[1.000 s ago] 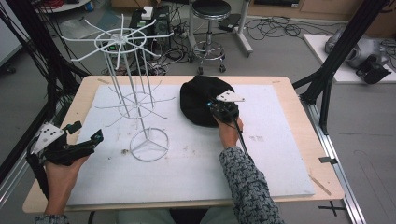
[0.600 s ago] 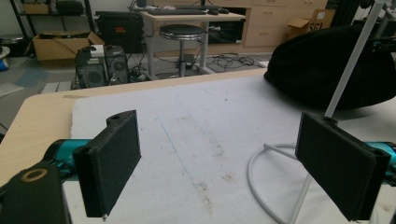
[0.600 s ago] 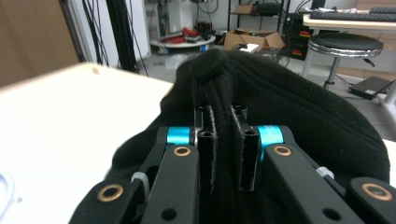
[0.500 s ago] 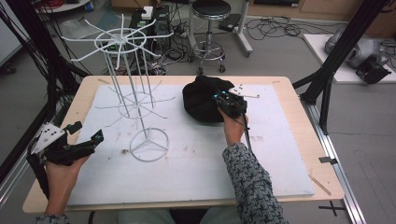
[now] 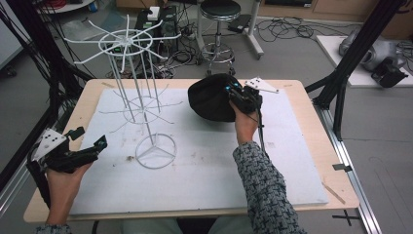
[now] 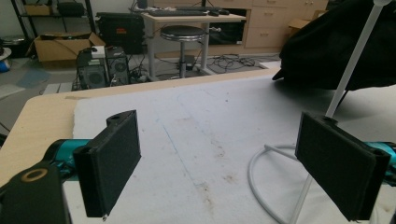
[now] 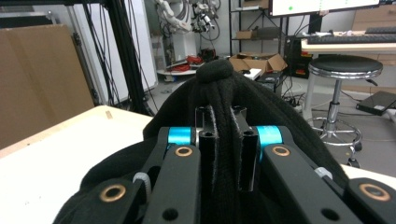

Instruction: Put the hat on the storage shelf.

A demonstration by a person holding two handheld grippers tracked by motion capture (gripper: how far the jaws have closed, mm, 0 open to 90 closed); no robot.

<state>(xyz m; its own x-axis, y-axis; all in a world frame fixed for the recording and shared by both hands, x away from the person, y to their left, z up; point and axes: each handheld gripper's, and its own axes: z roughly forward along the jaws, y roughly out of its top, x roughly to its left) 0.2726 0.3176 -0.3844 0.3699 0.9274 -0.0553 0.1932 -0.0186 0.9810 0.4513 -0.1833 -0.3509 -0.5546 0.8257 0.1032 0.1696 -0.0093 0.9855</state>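
Note:
A black knitted hat [image 5: 209,97] hangs a little above the far middle of the white mat, pinched by my right gripper [image 5: 233,94]. In the right gripper view the two jaws are shut on a fold of the hat [image 7: 224,93], which bulges up between them. A white wire display stand [image 5: 129,46] with spoke arms rises left of centre, its ring base [image 5: 156,151] on the mat. My left gripper [image 5: 92,144] rests open near the table's left edge, pointing toward that base. Its pads [image 6: 112,158] stand wide apart with nothing between them, and the stand's base [image 6: 271,186] lies beyond.
The white mat [image 5: 204,165] covers most of the wooden table [image 5: 311,112]. A stool [image 5: 216,9] and cables lie on the floor beyond the far edge. Black frame posts [image 5: 350,63] stand at both sides.
My right gripper has lifted with the black hat, raising it off the mat and slightly away. The left gripper has stayed still.

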